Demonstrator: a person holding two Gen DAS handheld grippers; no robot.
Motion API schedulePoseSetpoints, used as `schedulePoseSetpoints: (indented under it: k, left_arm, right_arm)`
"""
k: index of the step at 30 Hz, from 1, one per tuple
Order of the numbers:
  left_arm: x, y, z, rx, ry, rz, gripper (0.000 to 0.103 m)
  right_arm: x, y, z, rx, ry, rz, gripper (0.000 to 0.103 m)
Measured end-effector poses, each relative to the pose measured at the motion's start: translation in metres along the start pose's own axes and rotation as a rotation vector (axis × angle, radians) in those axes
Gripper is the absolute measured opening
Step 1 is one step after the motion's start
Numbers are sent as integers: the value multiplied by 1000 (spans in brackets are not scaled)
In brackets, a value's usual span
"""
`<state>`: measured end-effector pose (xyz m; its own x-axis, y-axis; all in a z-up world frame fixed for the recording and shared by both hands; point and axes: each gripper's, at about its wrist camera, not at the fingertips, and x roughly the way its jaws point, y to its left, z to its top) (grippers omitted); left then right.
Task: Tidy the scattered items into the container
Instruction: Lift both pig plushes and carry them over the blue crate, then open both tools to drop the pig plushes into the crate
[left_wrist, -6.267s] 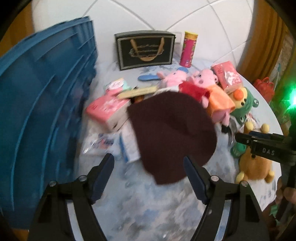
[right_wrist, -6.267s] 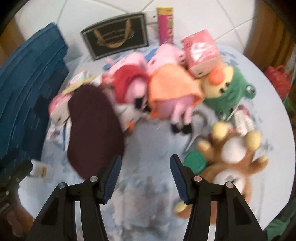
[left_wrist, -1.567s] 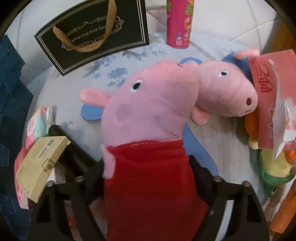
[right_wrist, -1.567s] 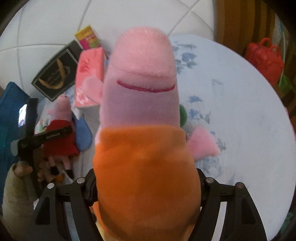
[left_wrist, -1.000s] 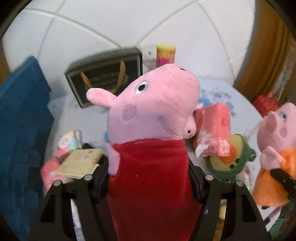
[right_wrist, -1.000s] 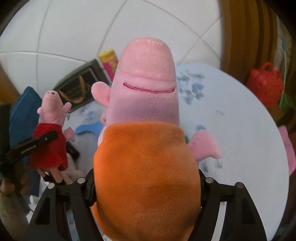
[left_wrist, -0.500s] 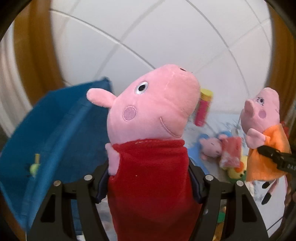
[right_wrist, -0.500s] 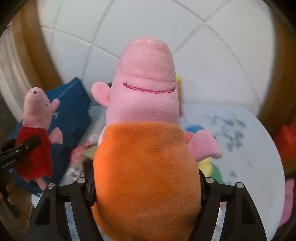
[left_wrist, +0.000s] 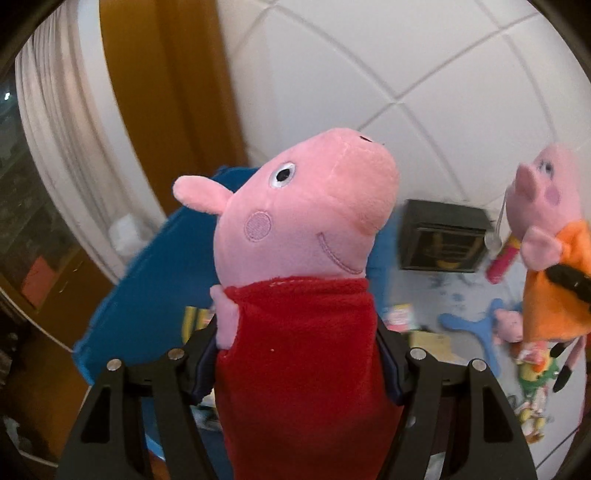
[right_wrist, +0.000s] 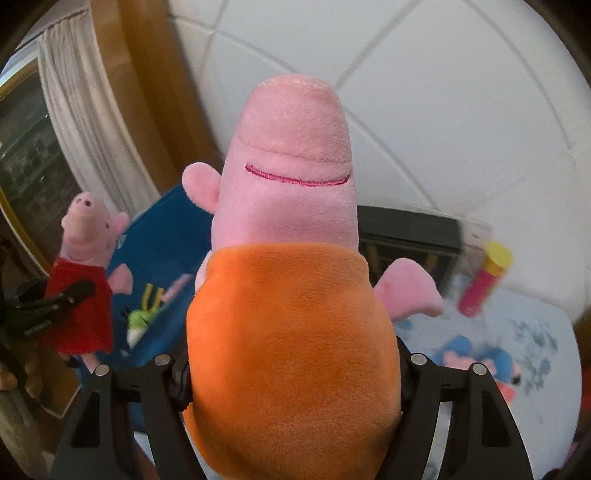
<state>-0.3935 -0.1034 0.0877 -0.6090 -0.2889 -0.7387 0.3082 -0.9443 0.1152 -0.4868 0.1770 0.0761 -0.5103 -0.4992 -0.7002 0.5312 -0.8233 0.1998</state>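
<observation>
Carry step: your left gripper (left_wrist: 295, 363) clamps the red-dressed pink plush pig (left_wrist: 299, 266), right gripper (right_wrist: 291, 363) clamps the orange-dressed pink plush pig (right_wrist: 291, 295). Next, over the blue plastic bin (right_wrist: 162, 240), release.

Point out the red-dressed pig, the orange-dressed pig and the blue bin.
red-dressed pig (left_wrist: 295, 236), left wrist view, cheek
orange-dressed pig (right_wrist: 291, 332), right wrist view, dress
blue bin (left_wrist: 147, 295), left wrist view, side wall
</observation>
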Motion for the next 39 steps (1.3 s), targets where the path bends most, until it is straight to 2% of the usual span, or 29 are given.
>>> schedulePoseSetpoints:
  k: [5, 8, 14, 16, 20, 22, 25, 33, 39]
  left_arm:
    - [38, 59, 18, -8, 56, 27, 68]
    - [58, 89, 31, -3, 85, 36, 68]
    - [94, 121, 41, -9, 125, 13, 70]
    - [104, 130, 43, -13, 147, -14, 77]
    - [110, 135, 42, 11, 146, -28, 78]
    - [112, 137, 41, 19, 147, -29, 83]
    - [114, 138, 34, 35, 157, -24, 83]
    - [107, 151, 30, 22, 160, -38, 83]
    - [86, 136, 21, 39, 146, -51, 83]
  right_arm:
    - [47, 78, 46, -36, 35, 10, 75]
    - [80, 124, 74, -78, 63, -19, 75]
    - [135, 182, 96, -117, 126, -77, 74]
    - [146, 190, 98, -117, 138, -96, 75]
    - [162, 205, 100, -113, 153, -131, 84]
    - [161, 210, 102, -114, 155, -150, 93]
    - [152, 208, 100, -106, 138, -170, 103]
    - [131, 208, 102, -124, 109, -225, 103]
    - [112, 199, 85, -116, 109, -256, 103]
